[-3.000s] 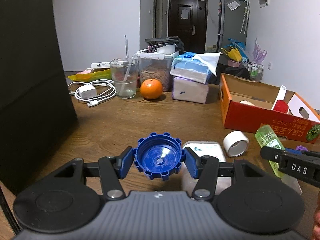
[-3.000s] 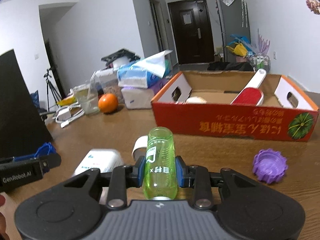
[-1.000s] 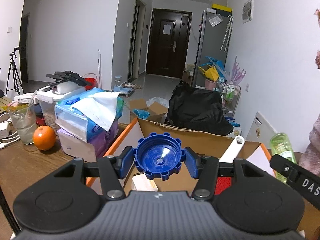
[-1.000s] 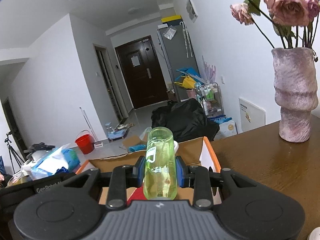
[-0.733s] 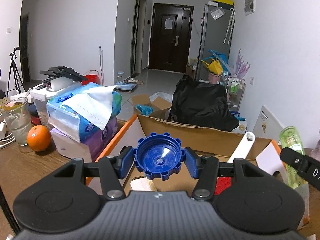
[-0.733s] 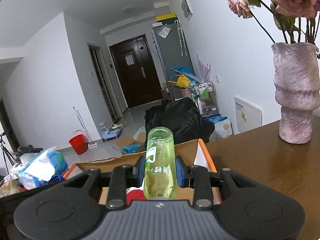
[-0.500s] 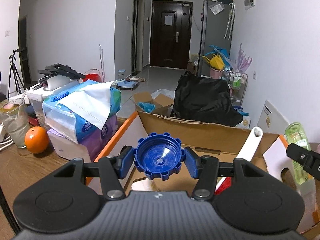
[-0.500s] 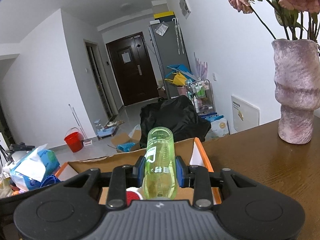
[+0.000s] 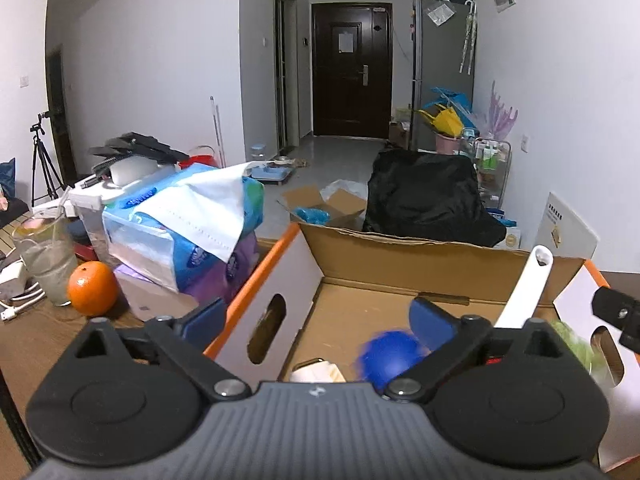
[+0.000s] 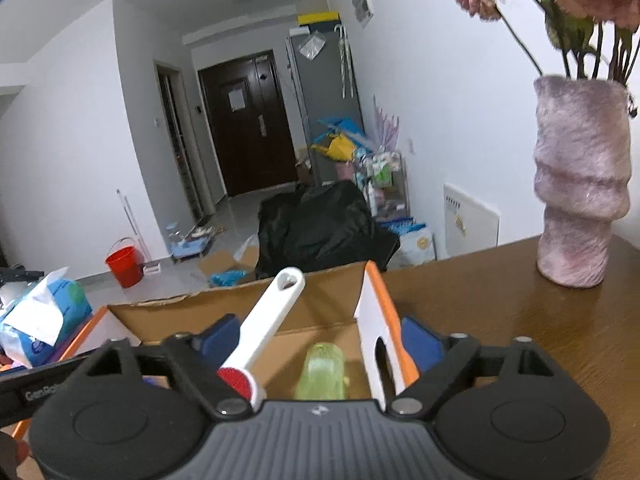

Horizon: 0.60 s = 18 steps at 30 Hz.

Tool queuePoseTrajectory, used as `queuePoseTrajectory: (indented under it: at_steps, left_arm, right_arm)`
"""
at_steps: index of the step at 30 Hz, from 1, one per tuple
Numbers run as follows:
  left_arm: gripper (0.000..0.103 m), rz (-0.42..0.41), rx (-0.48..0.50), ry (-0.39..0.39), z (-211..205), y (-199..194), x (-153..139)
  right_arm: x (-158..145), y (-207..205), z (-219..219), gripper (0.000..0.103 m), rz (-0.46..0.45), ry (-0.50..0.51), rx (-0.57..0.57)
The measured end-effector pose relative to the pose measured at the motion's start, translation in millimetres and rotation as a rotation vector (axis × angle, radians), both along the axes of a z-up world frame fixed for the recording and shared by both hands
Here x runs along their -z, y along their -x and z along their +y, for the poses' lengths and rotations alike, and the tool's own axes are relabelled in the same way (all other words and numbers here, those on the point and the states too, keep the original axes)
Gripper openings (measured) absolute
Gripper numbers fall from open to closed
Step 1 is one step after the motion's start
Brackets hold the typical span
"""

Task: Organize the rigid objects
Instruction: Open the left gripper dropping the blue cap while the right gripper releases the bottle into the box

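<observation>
Over one cardboard box [image 9: 400, 264], two tools just opening wide, left tool [image 9: 320, 320], right tool [image 10: 320, 340], one blue cap [image 9: 384, 356], one green bottle [image 10: 322, 372] released

Clutter seen around the wooden table [image 10: 520, 320]

An orange [image 9: 93, 288] is set beside a glass cup [image 9: 48, 260] and stacked tissue packs [image 9: 180, 236]; a pink vase [image 10: 580, 184] of roses is stood on the table, a dark door [image 9: 350, 68] seen behind.
</observation>
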<state>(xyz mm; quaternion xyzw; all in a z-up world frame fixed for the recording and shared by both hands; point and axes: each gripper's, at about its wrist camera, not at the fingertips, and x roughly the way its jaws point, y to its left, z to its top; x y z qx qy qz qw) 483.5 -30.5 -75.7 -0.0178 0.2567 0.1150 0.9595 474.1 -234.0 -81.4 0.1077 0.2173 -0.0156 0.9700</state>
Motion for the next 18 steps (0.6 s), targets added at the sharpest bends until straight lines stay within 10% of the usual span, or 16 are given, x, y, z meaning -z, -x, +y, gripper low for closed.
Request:
queuePoseTrajectory:
  at_steps: [18]
  left_arm:
    - [0.103, -0.024, 0.000, 0.003, 2, 13, -8]
  right_arm:
    - [-12, 12, 6, 0.101, -0.023, 0.046, -0.039]
